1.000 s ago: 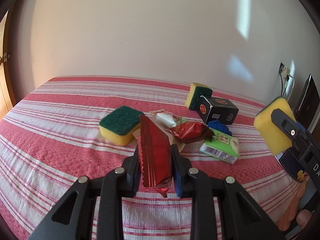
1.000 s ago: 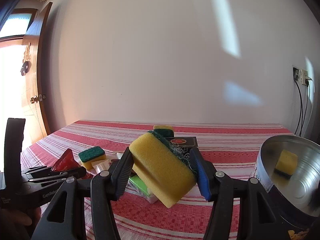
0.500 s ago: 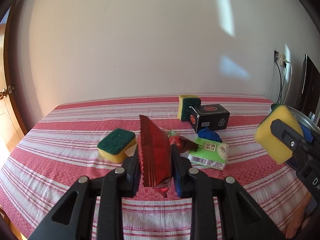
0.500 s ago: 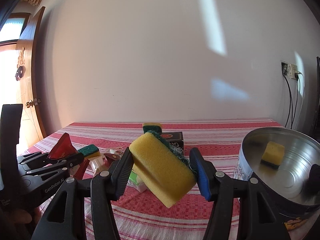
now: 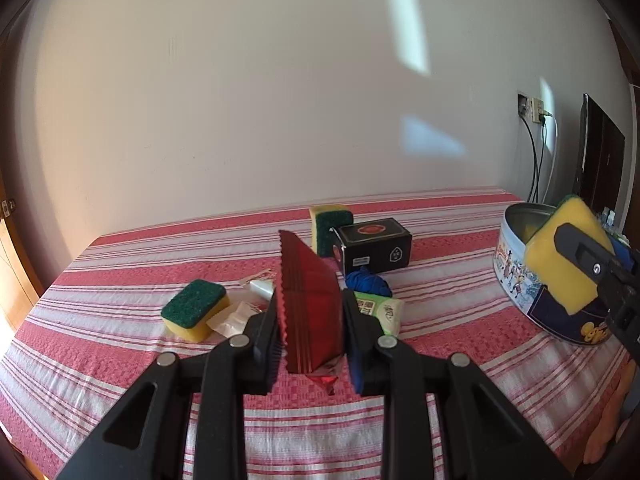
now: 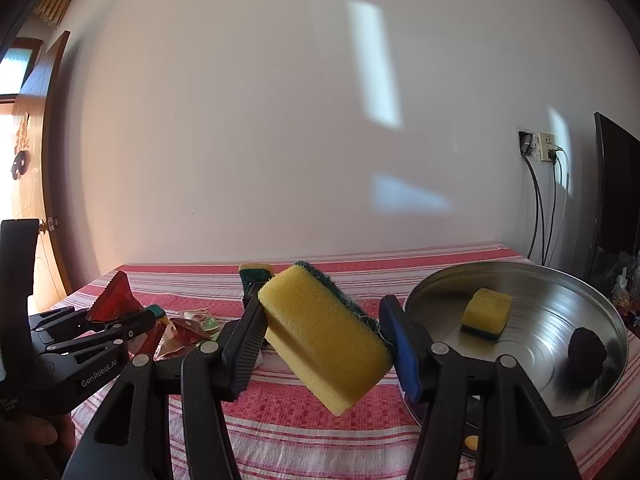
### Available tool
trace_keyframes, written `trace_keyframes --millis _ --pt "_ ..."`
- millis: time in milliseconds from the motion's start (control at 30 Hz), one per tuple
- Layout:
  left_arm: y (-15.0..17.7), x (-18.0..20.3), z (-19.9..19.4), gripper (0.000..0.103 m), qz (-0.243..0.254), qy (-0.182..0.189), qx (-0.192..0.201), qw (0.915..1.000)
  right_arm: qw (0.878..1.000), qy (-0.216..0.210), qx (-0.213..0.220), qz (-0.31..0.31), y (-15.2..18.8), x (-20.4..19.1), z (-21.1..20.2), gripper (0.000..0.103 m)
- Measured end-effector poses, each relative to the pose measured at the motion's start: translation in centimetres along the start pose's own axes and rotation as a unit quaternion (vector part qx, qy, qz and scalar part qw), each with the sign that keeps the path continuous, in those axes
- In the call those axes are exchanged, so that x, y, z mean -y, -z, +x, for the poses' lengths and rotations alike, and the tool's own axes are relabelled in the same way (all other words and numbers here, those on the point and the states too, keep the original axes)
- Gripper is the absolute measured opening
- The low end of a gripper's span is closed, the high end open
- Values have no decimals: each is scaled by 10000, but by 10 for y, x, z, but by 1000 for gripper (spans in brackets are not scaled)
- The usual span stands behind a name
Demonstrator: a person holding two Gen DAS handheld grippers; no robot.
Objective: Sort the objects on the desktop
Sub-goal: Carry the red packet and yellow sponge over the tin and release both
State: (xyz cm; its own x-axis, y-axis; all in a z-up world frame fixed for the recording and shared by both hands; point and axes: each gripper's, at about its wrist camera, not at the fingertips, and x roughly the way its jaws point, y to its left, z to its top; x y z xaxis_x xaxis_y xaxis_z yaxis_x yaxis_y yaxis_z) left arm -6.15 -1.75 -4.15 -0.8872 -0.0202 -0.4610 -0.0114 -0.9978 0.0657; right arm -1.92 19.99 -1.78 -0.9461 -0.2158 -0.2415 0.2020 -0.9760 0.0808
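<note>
Since a second ago both your hands have carried their loads rightward, and the round tin (image 6: 568, 280) has slid fully into the right wrist view. Your right gripper (image 6: 324, 336) pinches the yellow sponge (image 6: 320, 332) at a tilt, its low corner hanging free just left of the tin's rim; release early and it will likely clip the rim and drop onto the striped cloth (image 5: 120, 360). Your left gripper (image 5: 310, 320) clamps the red foil packet (image 5: 308, 300) upright by its middle; the slick foil could slip out. Inside the tin another sponge (image 6: 486, 312) and a dark ball (image 6: 587, 354) already lie, so a hard drop may bounce. Farther left, the black box (image 5: 374, 250) and loose sponges wait unsorted.
</note>
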Motion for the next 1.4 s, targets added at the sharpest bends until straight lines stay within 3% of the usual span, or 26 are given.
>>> trace_keyframes --millis 433,733,1400 --pt "-16 47 0 25 357 306 169 9988 9986 408 206 261 -8 36 -10 60" --pt "-28 88 -5 25 515 771 156 9956 9955 781 364 405 -9 74 -23 60" --pt "-51 183 4 25 961 1527 233 9833 9789 1791 370 914 -15 160 -24 60"
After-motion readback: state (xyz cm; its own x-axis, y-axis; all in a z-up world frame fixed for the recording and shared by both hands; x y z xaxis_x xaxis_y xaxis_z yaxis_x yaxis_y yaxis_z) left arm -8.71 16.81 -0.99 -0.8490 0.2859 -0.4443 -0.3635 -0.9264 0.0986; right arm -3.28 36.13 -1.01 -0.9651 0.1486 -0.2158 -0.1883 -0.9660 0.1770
